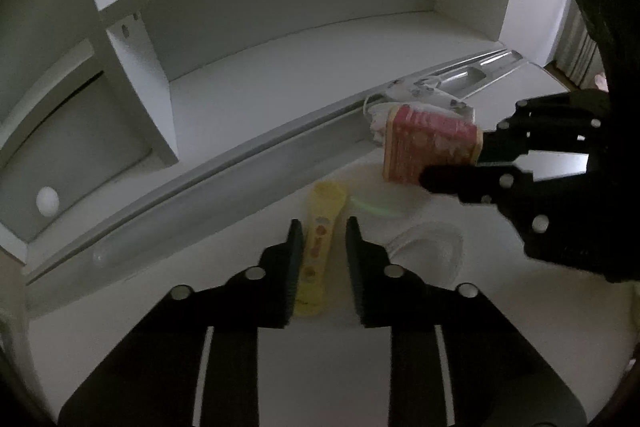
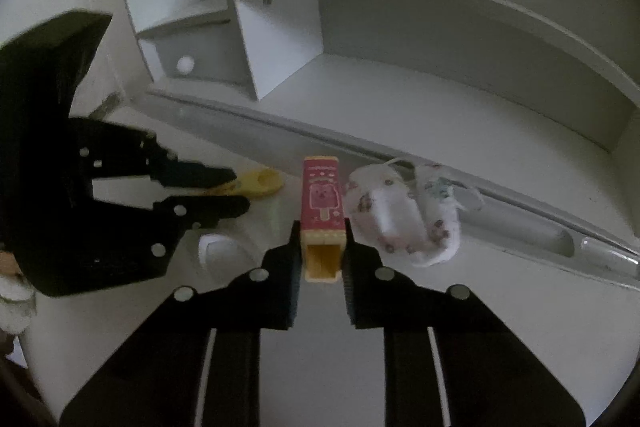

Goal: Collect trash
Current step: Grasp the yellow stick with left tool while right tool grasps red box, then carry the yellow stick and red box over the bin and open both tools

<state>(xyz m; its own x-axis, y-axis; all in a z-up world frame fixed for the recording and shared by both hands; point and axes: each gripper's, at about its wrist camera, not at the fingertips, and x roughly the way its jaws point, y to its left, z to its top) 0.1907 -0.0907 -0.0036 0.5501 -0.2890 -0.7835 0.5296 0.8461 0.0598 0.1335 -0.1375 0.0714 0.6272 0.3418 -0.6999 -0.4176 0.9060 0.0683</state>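
A flat yellow packet (image 1: 320, 255) lies lengthwise between the fingers of my left gripper (image 1: 323, 227), which is shut on it low over the white desk (image 1: 240, 307). The right wrist view shows the same grip from the side, the yellow packet (image 2: 264, 181) sticking out past my left gripper (image 2: 240, 189). My right gripper (image 2: 322, 227) is shut on a small red and yellow box (image 2: 322, 199) with an ice-lolly picture, its open end facing the camera. In the left wrist view the red box (image 1: 424, 143) sits in my right gripper (image 1: 456, 159) at the right.
A crumpled patterned face mask (image 2: 404, 219) lies just right of the red box, against a long grooved tray (image 2: 520, 227) along the desk's back. A white round lid-like piece (image 1: 432, 247) rests between the two grippers. A white shelf unit (image 1: 132, 67) stands behind.
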